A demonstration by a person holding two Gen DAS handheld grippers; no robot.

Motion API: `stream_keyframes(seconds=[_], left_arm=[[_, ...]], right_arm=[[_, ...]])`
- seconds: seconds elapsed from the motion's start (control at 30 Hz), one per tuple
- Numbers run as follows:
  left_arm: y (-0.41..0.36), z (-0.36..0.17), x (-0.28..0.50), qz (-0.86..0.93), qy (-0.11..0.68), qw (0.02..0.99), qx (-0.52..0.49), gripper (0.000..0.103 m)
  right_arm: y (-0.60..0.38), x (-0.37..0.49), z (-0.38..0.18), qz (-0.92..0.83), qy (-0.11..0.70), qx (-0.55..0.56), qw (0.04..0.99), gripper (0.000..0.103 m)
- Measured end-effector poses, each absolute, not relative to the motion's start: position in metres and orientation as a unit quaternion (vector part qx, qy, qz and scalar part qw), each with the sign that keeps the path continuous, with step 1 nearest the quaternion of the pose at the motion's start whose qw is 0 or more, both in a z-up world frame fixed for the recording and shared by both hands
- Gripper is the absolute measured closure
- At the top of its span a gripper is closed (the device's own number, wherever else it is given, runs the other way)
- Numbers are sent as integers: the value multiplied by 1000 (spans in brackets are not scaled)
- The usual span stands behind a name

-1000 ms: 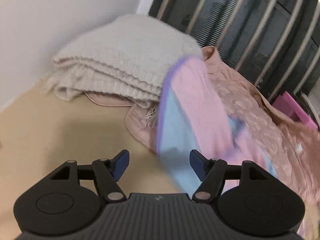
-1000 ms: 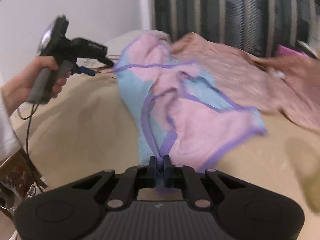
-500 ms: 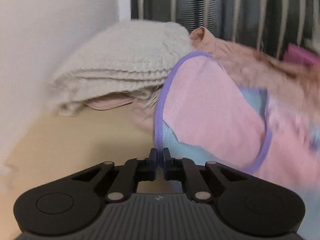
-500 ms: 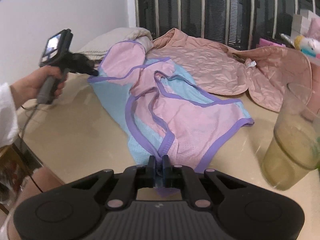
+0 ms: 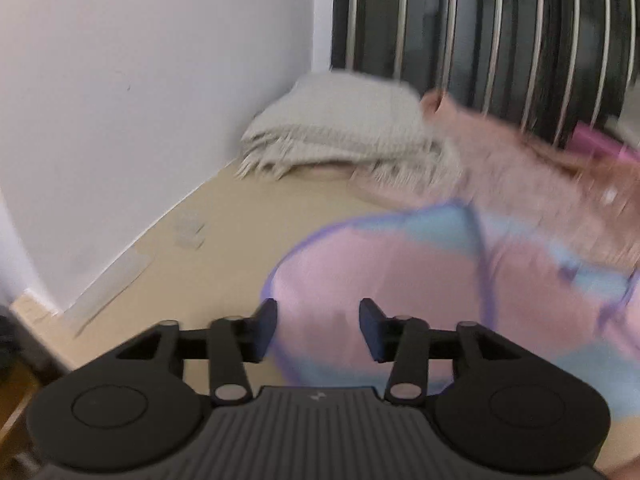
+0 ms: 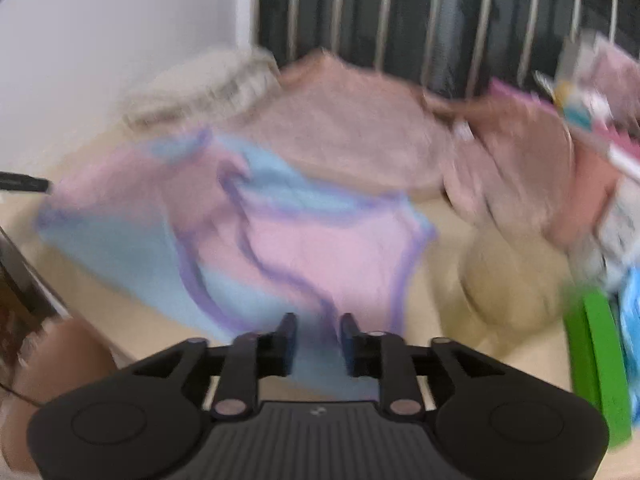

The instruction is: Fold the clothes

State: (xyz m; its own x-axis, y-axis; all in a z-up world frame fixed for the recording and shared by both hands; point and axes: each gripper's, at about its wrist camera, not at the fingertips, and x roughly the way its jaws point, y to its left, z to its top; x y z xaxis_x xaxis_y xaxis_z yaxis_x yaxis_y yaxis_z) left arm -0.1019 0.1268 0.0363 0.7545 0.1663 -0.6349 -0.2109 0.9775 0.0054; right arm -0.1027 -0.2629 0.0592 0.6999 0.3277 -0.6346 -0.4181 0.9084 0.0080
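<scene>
Left claw (image 5: 318, 328) and right claw (image 6: 318, 340) are both spread, gripping nothing. The garment (image 6: 280, 236) lies crumpled on the worktop (image 5: 224, 236), its near edge between each claw's fingers. Best pinch matching hem corners before folding.

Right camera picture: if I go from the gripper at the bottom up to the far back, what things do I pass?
Right gripper → pink and blue shirt → pinkish-brown jacket → dark wall with pale stripes.
</scene>
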Motion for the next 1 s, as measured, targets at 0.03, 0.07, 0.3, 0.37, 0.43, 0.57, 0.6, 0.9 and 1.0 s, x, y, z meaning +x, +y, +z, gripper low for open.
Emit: stream_keyframes(seconds=[0.03, 0.07, 0.3, 0.37, 0.43, 0.57, 0.6, 0.9, 1.0], left_arm=[[126, 35, -102, 89, 336, 937, -39, 58], [124, 34, -102, 78, 337, 937, -44, 58], [115, 27, -104, -4, 341, 936, -81, 58], [113, 25, -105, -27, 342, 935, -91, 62], [110, 23, -105, -50, 342, 933, -102, 84], [109, 25, -115, -79, 332, 935, -102, 100], [108, 27, -121, -82, 328, 936, -97, 100], [103, 24, -134, -92, 314, 941, -85, 60], [97, 18, -125, -89, 322, 940, -62, 65]], right_arm=[[-253, -98, 63, 223, 316, -58, 920, 66], [-245, -92, 64, 238, 307, -50, 920, 65], [-180, -59, 35, 292, 339, -63, 892, 65], [-177, -65, 27, 292, 346, -69, 889, 69], [-174, -73, 19, 290, 352, -73, 887, 98], [-177, -104, 32, 272, 304, -87, 909, 98], [-180, -111, 37, 276, 301, -86, 909, 98], [-208, -122, 41, 277, 317, -38, 906, 59], [-211, -109, 33, 258, 333, -34, 906, 62]])
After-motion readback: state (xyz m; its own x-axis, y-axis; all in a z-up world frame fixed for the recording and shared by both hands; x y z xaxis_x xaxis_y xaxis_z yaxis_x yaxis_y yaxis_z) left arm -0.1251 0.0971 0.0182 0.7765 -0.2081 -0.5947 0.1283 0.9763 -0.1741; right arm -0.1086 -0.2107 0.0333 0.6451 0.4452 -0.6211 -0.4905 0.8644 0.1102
